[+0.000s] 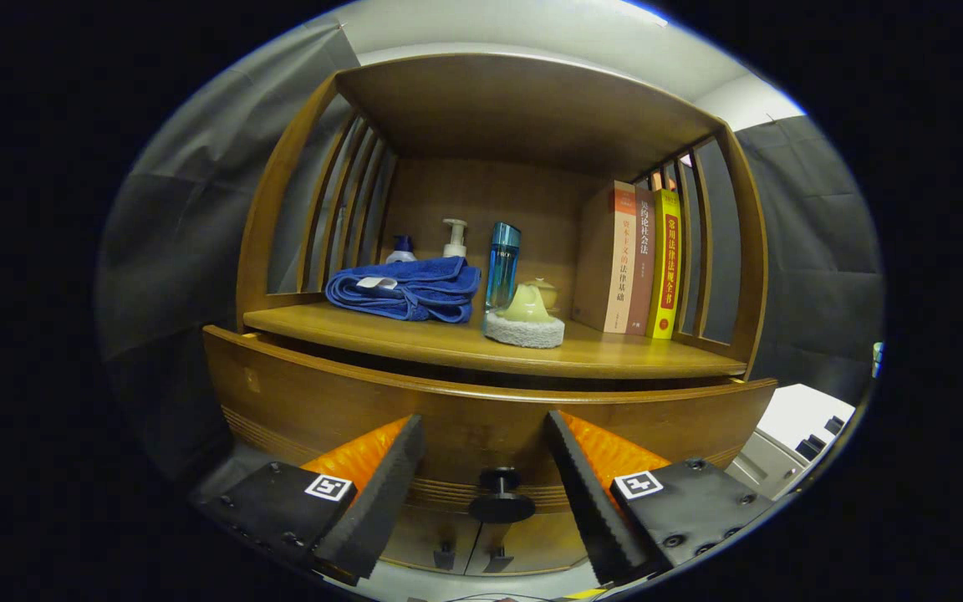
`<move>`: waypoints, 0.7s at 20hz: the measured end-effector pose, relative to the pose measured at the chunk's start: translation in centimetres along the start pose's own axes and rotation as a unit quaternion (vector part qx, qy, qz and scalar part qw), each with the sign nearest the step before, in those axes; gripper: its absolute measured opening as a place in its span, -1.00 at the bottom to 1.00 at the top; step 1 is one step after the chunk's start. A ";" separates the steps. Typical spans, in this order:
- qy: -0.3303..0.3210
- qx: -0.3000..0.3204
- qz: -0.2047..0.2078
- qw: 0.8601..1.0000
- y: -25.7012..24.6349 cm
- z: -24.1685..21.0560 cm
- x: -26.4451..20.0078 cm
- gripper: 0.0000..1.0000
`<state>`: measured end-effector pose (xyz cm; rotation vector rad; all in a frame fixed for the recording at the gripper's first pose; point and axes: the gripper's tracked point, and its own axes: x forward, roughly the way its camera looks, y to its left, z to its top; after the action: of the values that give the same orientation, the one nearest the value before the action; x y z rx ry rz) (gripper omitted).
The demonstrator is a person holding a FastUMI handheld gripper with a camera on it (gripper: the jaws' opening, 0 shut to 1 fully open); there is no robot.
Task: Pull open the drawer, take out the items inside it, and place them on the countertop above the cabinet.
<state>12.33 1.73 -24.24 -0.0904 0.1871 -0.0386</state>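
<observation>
The drawer [481,418] stands pulled out slightly below the countertop [615,355]; its knob [500,495] sits between the gripper [486,468] fingers, which are spread apart and not touching it. Any pull should run straight back. Towel [406,288] at ten o'clock, books [640,263] at one.

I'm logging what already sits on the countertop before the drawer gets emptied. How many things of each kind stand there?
Books: 3, upright beside the slats
Bottles: 3, two pump bottles behind the towel, one tall blue bottle
Towels: 1, blue, folded
Teapots: 1, small
Sponge pads: 1, a pale green piece on it
Total: 9

The claw is open, the drawer knob between its fingers.
</observation>
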 end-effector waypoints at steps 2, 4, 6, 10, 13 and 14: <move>-0.001 -0.004 0.000 1.000 0.1 -0.3 1.0 0.97; 0.000 -0.003 0.001 1.000 0.0 -0.4 1.6 0.97; 0.000 -0.005 0.000 1.000 0.0 -0.5 2.1 0.97; 0.003 0.001 0.000 1.000 -0.1 -0.3 3.5 0.97; -0.001 -0.013 0.000 1.000 0.0 -0.5 3.0 0.97; -0.002 -0.016 0.000 1.000 0.1 -0.6 3.0 0.97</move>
<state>15.16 1.64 -25.35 -0.1224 0.1843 -0.0363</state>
